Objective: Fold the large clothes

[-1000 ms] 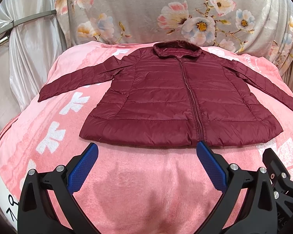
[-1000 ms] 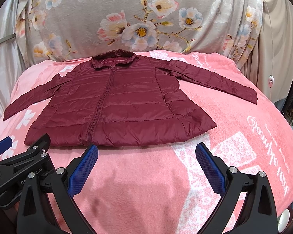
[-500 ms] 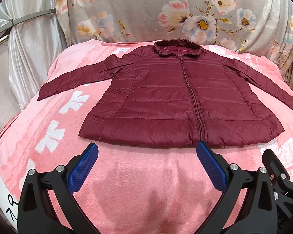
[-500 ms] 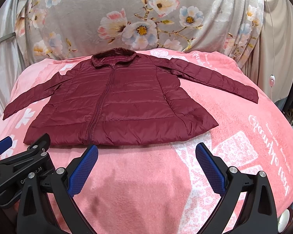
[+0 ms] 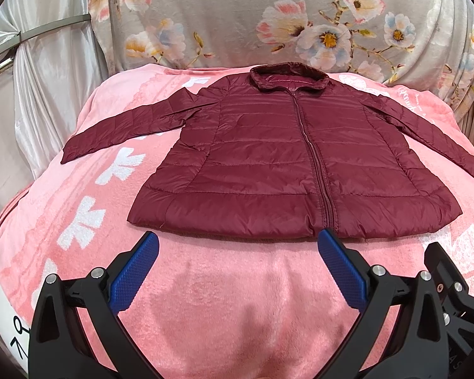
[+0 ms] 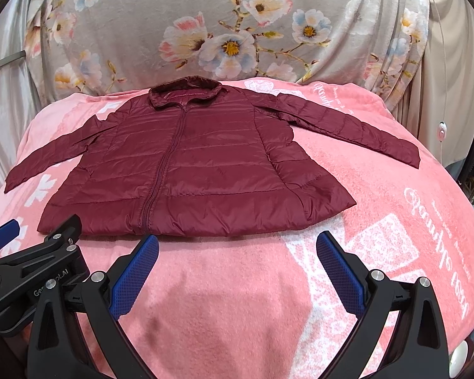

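Observation:
A dark red quilted jacket (image 5: 268, 164) lies flat, front up and zipped, on a pink blanket (image 5: 224, 300), both sleeves spread out to the sides, collar at the far end. It also shows in the right wrist view (image 6: 199, 170). My left gripper (image 5: 237, 243) is open and empty, just short of the jacket's hem, near its zipper. My right gripper (image 6: 237, 243) is open and empty, just short of the hem's right half. The left gripper's body shows in the right wrist view (image 6: 31, 268).
The pink blanket (image 6: 395, 221) with white prints covers a raised surface that drops off at left and right. A grey floral cloth (image 5: 268, 15) hangs behind. Pale curtains (image 5: 41, 79) stand at the left, and a white cord with a switch (image 6: 440, 131) hangs at the right.
Both views have shifted very slightly toward the jacket; the jacket itself has not moved and both grippers stay open.

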